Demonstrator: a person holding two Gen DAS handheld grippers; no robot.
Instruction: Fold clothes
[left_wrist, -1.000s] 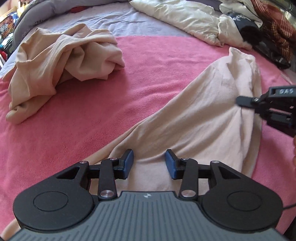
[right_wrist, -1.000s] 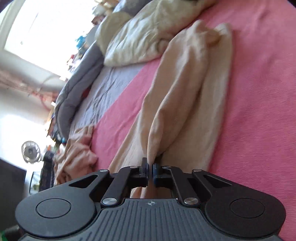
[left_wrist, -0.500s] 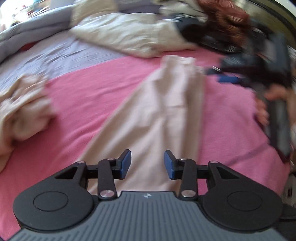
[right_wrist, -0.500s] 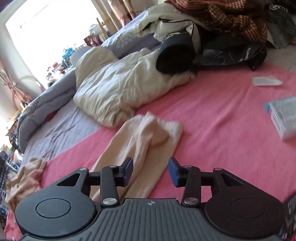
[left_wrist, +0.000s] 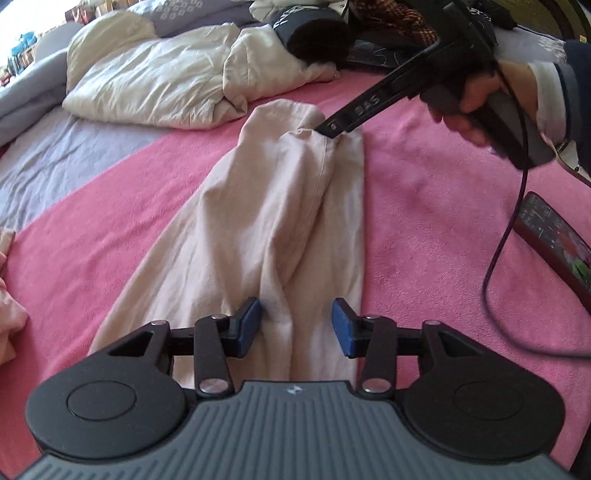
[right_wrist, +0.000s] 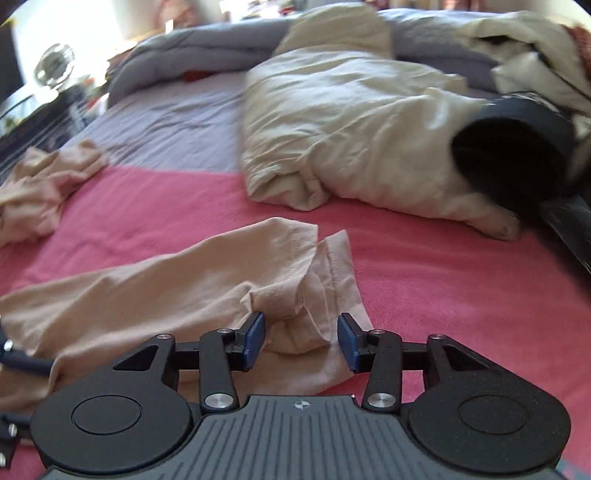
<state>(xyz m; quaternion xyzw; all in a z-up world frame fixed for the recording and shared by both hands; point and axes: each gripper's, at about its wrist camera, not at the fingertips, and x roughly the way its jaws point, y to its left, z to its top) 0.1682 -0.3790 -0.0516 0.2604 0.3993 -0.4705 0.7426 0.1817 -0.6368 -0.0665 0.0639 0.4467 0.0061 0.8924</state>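
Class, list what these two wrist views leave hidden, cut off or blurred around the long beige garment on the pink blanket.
- Long beige garment: near end hidden under the left tool body, left wrist view.
- Right tool: tips hidden by garment folds, left wrist view.
- Crumpled peach garment: cut by left edge, right wrist view.
- Black cylindrical object: motion-blurred, unidentifiable.

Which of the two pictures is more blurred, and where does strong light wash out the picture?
Right wrist view: more blurred, the cream duvet and black cylinder smeared, and window glare washes out the top-left corner. Left wrist view: sharper, the beige garment crisp, only the person's hand slightly soft; fisheye bends the pink blanket.
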